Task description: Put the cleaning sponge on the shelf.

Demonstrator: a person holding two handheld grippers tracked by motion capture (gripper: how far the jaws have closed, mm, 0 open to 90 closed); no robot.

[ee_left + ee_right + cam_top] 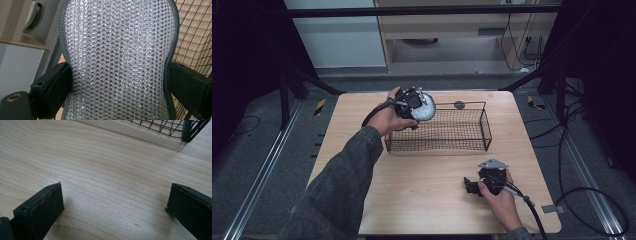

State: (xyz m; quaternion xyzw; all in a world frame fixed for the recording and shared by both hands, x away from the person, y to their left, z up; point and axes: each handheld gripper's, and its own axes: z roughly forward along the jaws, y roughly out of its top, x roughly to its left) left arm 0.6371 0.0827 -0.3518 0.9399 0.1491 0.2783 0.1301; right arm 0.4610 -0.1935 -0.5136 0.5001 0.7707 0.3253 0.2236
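A silvery mesh pad (pixel 117 50) with a dark grey rim stands upright between the jaws of my left gripper (pixel 118 75), which is shut on its sides. In the high view my left gripper (pixel 418 108) holds the pad (pixel 427 106) over the left end of a black wire basket (pixel 462 145) at the table's middle. The basket looks bare inside. My right gripper (pixel 469 186) rests low near the front right of the wooden table (pixel 422 190). The right gripper (pixel 115 195) is open, with only wood grain between its jaws.
A small round grey object (pixel 459 104) lies just behind the basket's far rim. A corner of the basket (pixel 172 127) lies ahead of the right gripper. Cables trail on the floor to the right of the table, and dark frame legs stand at both back corners.
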